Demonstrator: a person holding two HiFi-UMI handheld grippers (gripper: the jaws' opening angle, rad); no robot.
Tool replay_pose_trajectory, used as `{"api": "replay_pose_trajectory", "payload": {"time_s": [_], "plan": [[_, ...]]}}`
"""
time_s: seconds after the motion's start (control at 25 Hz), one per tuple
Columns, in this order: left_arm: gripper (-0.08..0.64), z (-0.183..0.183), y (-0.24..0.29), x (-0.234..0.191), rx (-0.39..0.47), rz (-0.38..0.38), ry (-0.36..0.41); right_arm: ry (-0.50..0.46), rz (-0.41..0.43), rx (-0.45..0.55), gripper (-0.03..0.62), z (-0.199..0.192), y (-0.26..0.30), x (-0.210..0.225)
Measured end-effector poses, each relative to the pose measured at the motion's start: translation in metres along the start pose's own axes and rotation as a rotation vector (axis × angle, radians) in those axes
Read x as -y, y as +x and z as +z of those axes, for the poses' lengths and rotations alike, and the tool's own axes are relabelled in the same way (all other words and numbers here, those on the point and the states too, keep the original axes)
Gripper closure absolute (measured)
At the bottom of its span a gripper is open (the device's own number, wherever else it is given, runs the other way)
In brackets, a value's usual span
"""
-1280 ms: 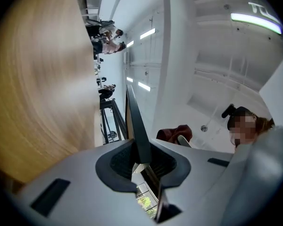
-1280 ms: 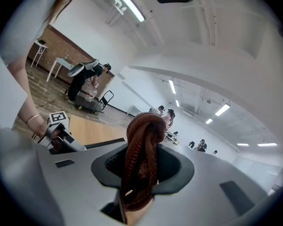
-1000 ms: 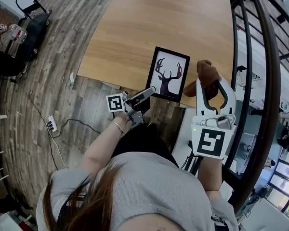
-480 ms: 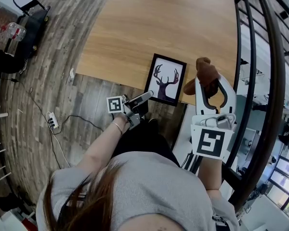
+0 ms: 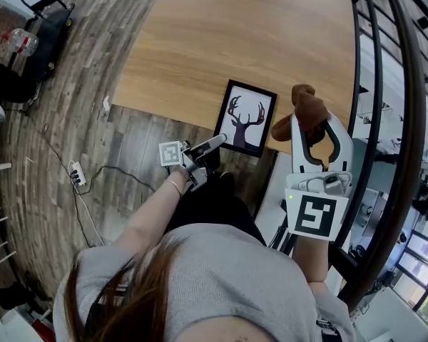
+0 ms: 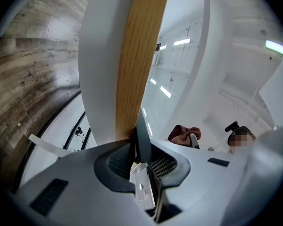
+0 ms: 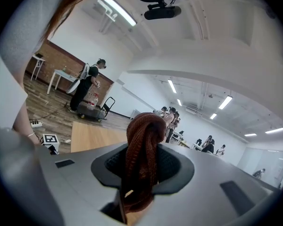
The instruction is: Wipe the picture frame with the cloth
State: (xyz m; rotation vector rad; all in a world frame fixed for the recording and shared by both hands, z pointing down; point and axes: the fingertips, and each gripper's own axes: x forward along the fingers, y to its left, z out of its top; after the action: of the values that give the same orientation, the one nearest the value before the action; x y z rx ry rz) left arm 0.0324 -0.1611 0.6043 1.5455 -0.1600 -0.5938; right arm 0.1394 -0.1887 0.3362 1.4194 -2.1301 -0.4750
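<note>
A black picture frame (image 5: 246, 117) with a deer-antler print sits at the near edge of the wooden table (image 5: 228, 27). My left gripper (image 5: 218, 140) is shut on the frame's near corner, just below the table's edge. In the left gripper view, the thin dark frame edge (image 6: 142, 134) stands between the ribbed pads (image 6: 163, 165), beside the table's wooden edge (image 6: 137, 55). To the right of the frame, my right gripper (image 5: 308, 122) is shut on a bunched brown cloth (image 5: 306, 110). The cloth (image 7: 142, 154) fills the right gripper's jaws. It does not touch the frame.
A black metal railing (image 5: 389, 127) curves along the right side. On the plank floor at left lie a power strip (image 5: 76, 182) and its cable. A black cart (image 5: 48, 21) stands further back. Several people (image 7: 87, 86) are in the room beyond the table.
The left gripper has sunk a little with the frame and rolled slightly. The frame now lies lower at the table's edge. The right gripper and cloth have hardly moved.
</note>
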Motion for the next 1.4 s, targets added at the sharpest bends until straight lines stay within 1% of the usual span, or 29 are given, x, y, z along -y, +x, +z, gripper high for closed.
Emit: {"api": "replay_pose_trajectory", "payload": {"time_s": [0.12, 0.28, 0.4, 0.44, 0.48, 0.52, 0.56, 0.64, 0.76, 0.84, 0.92, 0.96, 1.0, 1.04, 1.12, 1.2, 1.28, 1.36, 1.4], "plan": [[0.499, 0.001, 0.002, 0.003, -0.016, 0.003, 0.010, 0.005, 0.013, 0.000, 0.459, 0.003, 0.001, -0.001], [0.495, 0.003, 0.002, 0.003, -0.049, 0.015, 0.056, 0.018, 0.023, 0.001, 0.459, 0.004, 0.005, -0.006], [0.468, 0.004, 0.002, 0.006, -0.055, 0.009, 0.080, 0.021, 0.035, 0.001, 0.459, 0.005, 0.006, -0.010], [0.456, 0.003, 0.003, 0.008, -0.057, 0.002, 0.083, 0.043, 0.029, 0.008, 0.459, 0.006, 0.005, -0.011], [0.432, 0.003, 0.003, 0.011, -0.061, -0.005, 0.085, 0.096, 0.009, 0.022, 0.459, 0.007, 0.004, -0.009], [0.390, 0.002, 0.004, 0.014, -0.065, -0.011, 0.088, 0.167, -0.019, 0.041, 0.459, 0.009, 0.003, -0.008], [0.372, 0.002, 0.003, 0.016, -0.066, -0.012, 0.092, 0.225, -0.041, 0.056, 0.459, 0.010, 0.002, -0.006], [0.365, 0.005, -0.003, 0.014, -0.048, 0.001, 0.094, 0.264, -0.054, 0.068, 0.459, 0.012, 0.001, -0.006], [0.365, 0.016, -0.019, 0.009, 0.002, 0.023, 0.090, 0.261, -0.050, 0.073, 0.459, 0.014, -0.001, -0.007], [0.365, 0.021, -0.032, 0.009, 0.017, 0.036, 0.100, 0.264, -0.056, 0.077, 0.459, 0.015, -0.002, -0.006], [0.365, 0.023, -0.048, 0.015, 0.036, 0.051, 0.124, 0.285, -0.064, 0.083, 0.459, 0.016, -0.006, -0.006], [0.365, 0.024, -0.055, 0.022, 0.047, 0.061, 0.155, 0.298, -0.064, 0.088, 0.459, 0.017, -0.008, -0.006], [0.365, 0.024, -0.060, 0.032, 0.048, 0.078, 0.211, 0.311, -0.063, 0.093, 0.459, 0.017, -0.009, -0.006], [0.365, 0.025, -0.059, 0.045, 0.032, 0.101, 0.295, 0.323, -0.063, 0.100, 0.459, 0.017, -0.010, -0.006], [0.367, 0.023, -0.039, 0.079, -0.027, 0.155, 0.527, 0.343, -0.074, 0.109, 0.459, 0.016, -0.011, -0.006], [0.380, 0.022, 0.000, 0.122, -0.055, 0.194, 0.784, 0.351, -0.092, 0.105, 0.459, 0.013, -0.011, -0.005], [0.419, 0.018, 0.041, 0.168, -0.032, 0.187, 1.008, 0.349, -0.099, 0.089, 0.459, 0.007, -0.012, -0.006], [0.468, 0.012, 0.071, 0.205, 0.017, 0.179, 1.185, 0.369, -0.113, 0.094, 0.459, 0.009, -0.014, -0.004], [0.507, 0.009, 0.082, 0.220, 0.041, 0.191, 1.269, 0.381, -0.124, 0.103, 0.459, 0.011, -0.015, -0.001]]}}
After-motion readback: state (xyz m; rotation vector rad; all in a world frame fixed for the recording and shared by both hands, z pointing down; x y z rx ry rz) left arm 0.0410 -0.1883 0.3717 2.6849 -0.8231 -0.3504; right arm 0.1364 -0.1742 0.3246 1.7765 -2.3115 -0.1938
